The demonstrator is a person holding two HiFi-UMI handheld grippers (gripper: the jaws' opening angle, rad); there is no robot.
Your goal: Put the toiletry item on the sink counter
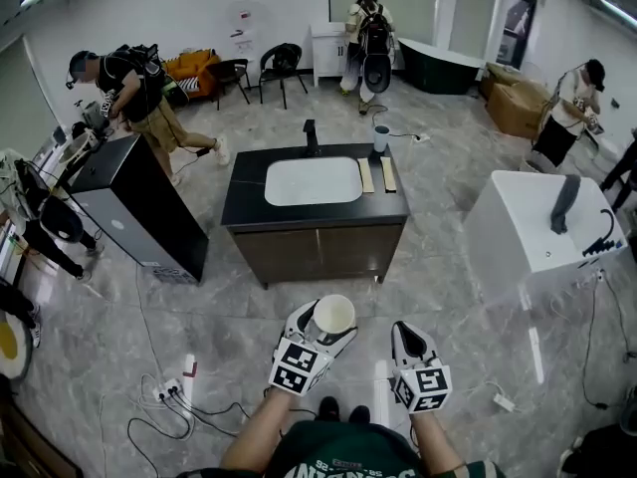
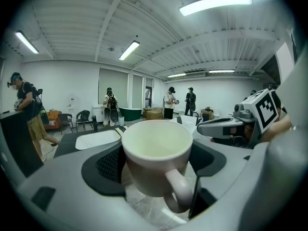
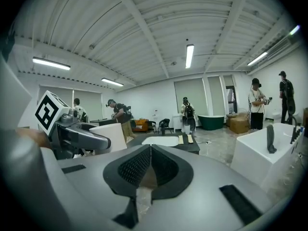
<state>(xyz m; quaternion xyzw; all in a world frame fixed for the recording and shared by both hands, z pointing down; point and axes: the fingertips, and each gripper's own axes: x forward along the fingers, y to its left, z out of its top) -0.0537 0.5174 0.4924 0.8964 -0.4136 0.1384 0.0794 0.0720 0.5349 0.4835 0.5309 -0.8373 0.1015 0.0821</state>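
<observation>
A cream mug [image 1: 333, 315] is clamped upright between the wide-set jaws of my left gripper [image 1: 325, 329], low in the head view and above the floor. In the left gripper view the mug [image 2: 156, 158] fills the space between the pads, its handle turned toward the camera. My right gripper [image 1: 404, 333] is beside it on the right; its jaws meet at the tip [image 3: 150, 148] and hold nothing. The black sink counter [image 1: 249, 192] with its white basin [image 1: 314, 180] and black faucet [image 1: 312, 137] stands ahead, apart from both grippers.
On the counter's right are two pale strips [image 1: 377, 174] and a small cup [image 1: 381, 138]. A black cabinet [image 1: 139, 217] stands at the left, a white unit [image 1: 542, 232] at the right. Cables and a power strip [image 1: 174, 394] lie on the floor. Several people stand around the room.
</observation>
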